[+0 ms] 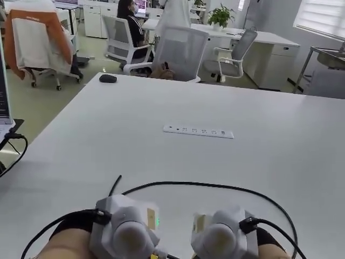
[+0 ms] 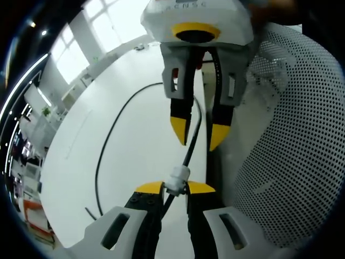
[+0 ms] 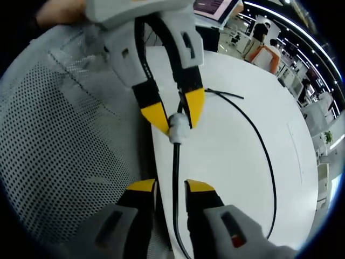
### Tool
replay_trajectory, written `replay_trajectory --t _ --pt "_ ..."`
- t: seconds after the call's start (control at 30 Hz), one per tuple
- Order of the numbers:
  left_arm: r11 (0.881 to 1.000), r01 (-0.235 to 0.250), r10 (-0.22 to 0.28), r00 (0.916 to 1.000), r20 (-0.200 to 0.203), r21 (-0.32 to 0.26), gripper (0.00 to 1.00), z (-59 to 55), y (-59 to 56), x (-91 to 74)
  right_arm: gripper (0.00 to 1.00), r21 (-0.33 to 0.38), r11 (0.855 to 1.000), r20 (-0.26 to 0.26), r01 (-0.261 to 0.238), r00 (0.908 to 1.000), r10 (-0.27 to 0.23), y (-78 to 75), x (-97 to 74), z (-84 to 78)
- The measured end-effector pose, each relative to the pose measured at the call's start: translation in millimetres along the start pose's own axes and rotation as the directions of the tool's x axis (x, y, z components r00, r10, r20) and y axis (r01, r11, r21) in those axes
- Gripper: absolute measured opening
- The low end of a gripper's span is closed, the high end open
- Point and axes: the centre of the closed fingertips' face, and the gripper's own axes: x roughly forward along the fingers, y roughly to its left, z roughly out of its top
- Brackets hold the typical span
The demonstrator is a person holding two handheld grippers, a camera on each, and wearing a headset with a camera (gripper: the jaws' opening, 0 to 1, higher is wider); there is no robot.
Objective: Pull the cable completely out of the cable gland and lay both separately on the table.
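White plastic, the cable gland point(image 2: 177, 179) sits pinched between the yellow tips of the left claw point(image 2: 175, 188), whose jaws are closed on it from both sides. The black cable point(image 2: 110, 135) runs through the gland. It leaves straight ahead of the left claw and passes between the yellow tips of the right claw point(image 2: 198, 129), which faces the left one nose to nose. In the right gripper view the right claw stands open — its jaws lie on either side of the cable with a gap on each side — and the gland is just ahead of it, held in the left claw. Beyond both claws the cable sweeps in a wide loop over the white tabletop point(image 1: 242, 108), where its free end rests. A white power strip point(image 1: 198, 131) lies well ahead of the claws, and white perforated mesh point(image 2: 285, 135) shows close beside them.
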Motion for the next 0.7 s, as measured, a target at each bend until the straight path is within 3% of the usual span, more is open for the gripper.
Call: replay_trajectory --t 0.1,0.17,0.27,0.37,0.57,0.7 --pt "1.0 0.002 -0.002 1.0 0.0 0.005 0.17 0.2 -0.3 0.5 0.16 0.006 1.0 0.04 0.01 0.9991 -0.011 -3.5 -3.9 6.3" --pt "1.0 0.003 -0.003 1.0 0.002 0.006 0.17 1.3 -0.5 0.8 0.05 0.009 1.0 0.043 0.022 0.9988 -0.023 -7.0 -6.1 4.2" --pt "1.0 0.002 -0.002 1.0 0.006 0.002 0.17 2.5 0.2 1.1 0.04 0.03 0.999 0.051 0.014 0.9986 -0.015 -8.6 -4.0 2.4" --pt "1.0 -0.001 0.001 1.0 0.003 0.003 0.17 1.8 0.9 1.2 0.04 0.014 1.0 0.028 0.028 0.9992 -0.028 -9.9 -2.4 -1.2" --pt "1.0 -0.009 0.009 1.0 0.003 -0.001 0.17 1.2 2.6 0.6 0.04 -0.02 0.998 -0.095 0.058 0.9937 -0.06 -14.4 -0.1 -23.5" --pt "1.0 -0.013 0.013 0.9999 0.006 -0.003 0.17 2.1 3.2 -0.2 0.03 0.004 0.998 -0.109 0.063 0.9921 -0.062 -16.4 -1.6 -28.2"
